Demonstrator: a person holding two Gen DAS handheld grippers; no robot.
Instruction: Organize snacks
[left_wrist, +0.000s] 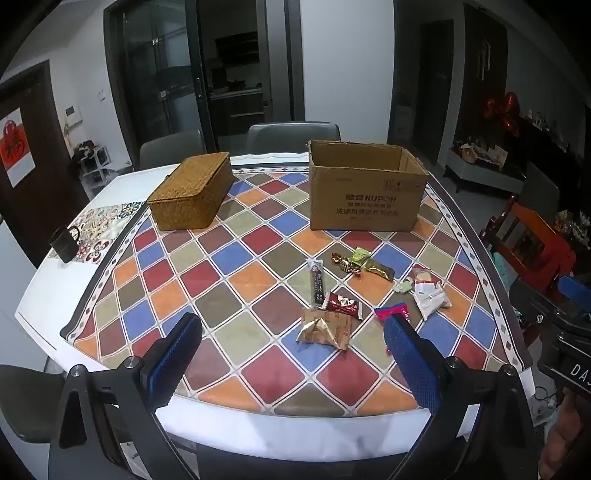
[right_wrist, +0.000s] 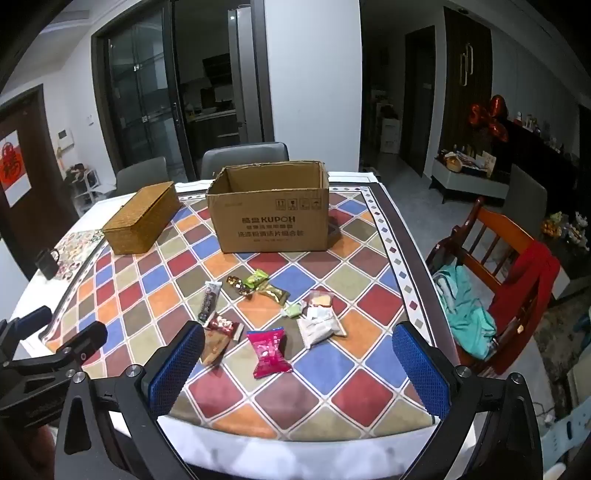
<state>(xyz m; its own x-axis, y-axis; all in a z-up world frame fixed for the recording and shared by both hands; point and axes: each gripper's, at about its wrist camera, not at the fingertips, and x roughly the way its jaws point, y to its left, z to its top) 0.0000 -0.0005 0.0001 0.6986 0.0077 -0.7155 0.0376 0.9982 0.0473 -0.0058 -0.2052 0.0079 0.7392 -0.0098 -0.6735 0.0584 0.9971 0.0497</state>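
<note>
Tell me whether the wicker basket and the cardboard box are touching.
Apart. In the left wrist view the wicker basket and the cardboard box stand side by side with a wide strip of checkered tablecloth between them; the right wrist view shows the same gap.

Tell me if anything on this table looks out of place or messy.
Yes: snack packets lie scattered loose on the checked tablecloth in front of the open cardboard box, none put away. The wicker basket is shut.
</note>
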